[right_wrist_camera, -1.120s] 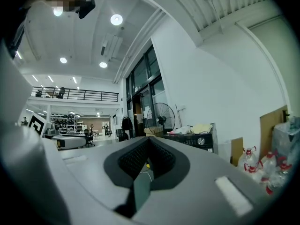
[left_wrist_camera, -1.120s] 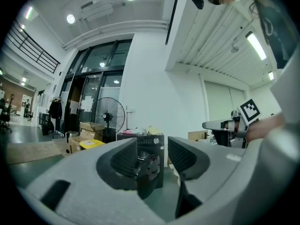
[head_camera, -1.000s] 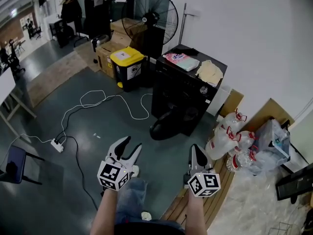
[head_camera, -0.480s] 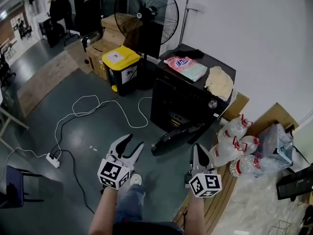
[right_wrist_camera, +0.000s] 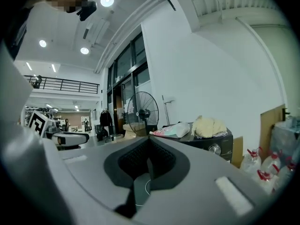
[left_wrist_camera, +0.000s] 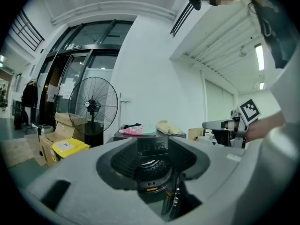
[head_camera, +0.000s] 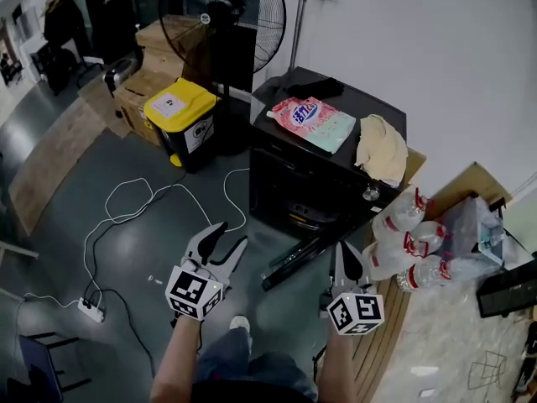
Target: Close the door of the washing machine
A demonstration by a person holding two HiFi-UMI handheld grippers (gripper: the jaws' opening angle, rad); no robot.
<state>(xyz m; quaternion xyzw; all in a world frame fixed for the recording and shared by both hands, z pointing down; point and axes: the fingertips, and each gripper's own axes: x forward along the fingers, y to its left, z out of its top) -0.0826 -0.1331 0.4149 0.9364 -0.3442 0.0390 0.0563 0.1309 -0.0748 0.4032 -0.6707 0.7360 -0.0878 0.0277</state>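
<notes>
Left gripper (head_camera: pixel 232 234) jaws spread wide and empty, washing machine (head_camera: pixel 310 187) framed between them, its open door (head_camera: pixel 295 261) just ahead, right gripper (head_camera: pixel 345 250) jaws pressed together, holding nothing

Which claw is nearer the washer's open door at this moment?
Right, as far as the head view shows. The right claw hangs just beside the right end of the door. The left claw sits farther off, left of the door's other end.

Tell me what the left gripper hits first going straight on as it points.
Likely the drum mouth, framed between the open jaws of the left gripper. The door hangs open just right of that line; depth unclear.
</notes>
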